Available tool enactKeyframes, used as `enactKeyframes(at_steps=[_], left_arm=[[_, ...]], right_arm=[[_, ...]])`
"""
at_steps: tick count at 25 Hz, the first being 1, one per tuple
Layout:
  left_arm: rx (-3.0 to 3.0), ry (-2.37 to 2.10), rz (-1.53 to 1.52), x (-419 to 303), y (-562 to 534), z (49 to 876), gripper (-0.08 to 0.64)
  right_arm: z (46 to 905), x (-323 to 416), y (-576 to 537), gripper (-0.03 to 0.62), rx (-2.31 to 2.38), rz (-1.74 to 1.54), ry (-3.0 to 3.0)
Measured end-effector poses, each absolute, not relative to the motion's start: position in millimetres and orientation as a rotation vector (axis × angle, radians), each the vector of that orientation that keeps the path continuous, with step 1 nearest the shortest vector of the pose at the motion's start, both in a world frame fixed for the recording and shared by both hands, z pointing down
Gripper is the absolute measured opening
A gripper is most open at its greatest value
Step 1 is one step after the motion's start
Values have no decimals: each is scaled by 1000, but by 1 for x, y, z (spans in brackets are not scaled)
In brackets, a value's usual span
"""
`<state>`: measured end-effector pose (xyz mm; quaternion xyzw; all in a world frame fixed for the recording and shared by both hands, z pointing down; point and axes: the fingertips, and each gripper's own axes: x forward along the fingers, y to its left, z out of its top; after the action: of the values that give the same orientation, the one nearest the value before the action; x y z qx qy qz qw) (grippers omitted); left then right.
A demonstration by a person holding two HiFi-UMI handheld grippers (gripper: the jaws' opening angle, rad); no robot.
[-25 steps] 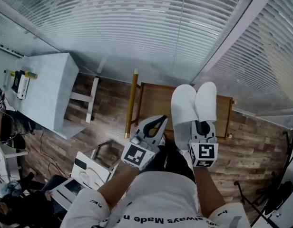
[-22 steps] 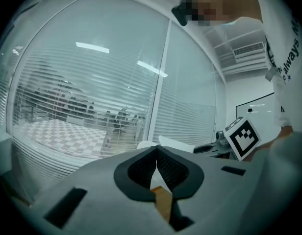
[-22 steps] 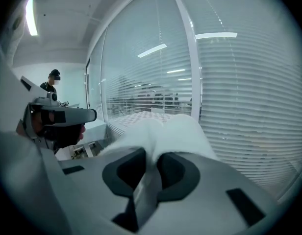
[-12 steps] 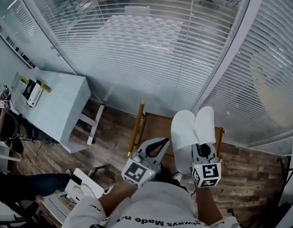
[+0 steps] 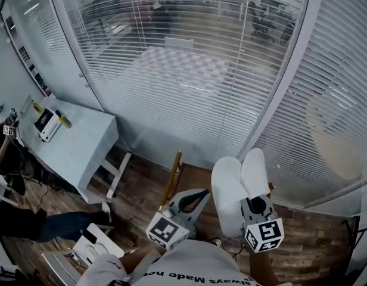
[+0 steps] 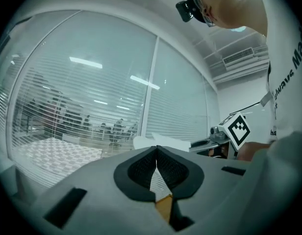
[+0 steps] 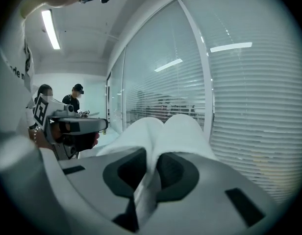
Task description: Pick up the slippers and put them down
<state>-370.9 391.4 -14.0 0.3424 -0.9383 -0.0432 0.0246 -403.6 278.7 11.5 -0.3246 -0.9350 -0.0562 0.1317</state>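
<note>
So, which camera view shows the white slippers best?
The head view: both slippers show almost whole, side by side, heels in the right hand-held gripper. The right gripper view shows them close, from the heel end, with the jaws clamped on them. The left gripper view shows only a white sliver beyond its closed jaws.

Both grippers climb. The right gripper (image 5: 254, 206) carries the pair of white slippers (image 5: 238, 186) higher above the low wooden table (image 5: 192, 176), and the left gripper (image 5: 197, 195) rises beside it. Table and floor sink toward the bottom edge of the head view while the window blinds (image 5: 189, 70) fill more of it. A person's leg (image 5: 58, 224) now stretches across the floor at left.
</note>
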Motion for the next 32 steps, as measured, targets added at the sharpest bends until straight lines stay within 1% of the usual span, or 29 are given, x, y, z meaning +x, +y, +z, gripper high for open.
enactKeyframes(at_steps=[3,13,16,24,32], left_arm=[[1074,-2914,-148,-368,393,-22,12],[1122,-2876,-183,-354,401,-34,12],[1152,-2898,-151,-355,406,-29,12],[1144,-2880,-165,-355,415,-31,12],[1238,-2833,-158,-341,390,-30,12]], right_arm=[[2,-400,274,44,-991,-205,-2709],[-23,-390,287,38,-1057,-169,-2704],[-21,-391,293,37,-1060,-179,-2706],[-15,-391,297,35,-1032,-170,-2732],[-18,-368,268,35,-922,-163,-2780]])
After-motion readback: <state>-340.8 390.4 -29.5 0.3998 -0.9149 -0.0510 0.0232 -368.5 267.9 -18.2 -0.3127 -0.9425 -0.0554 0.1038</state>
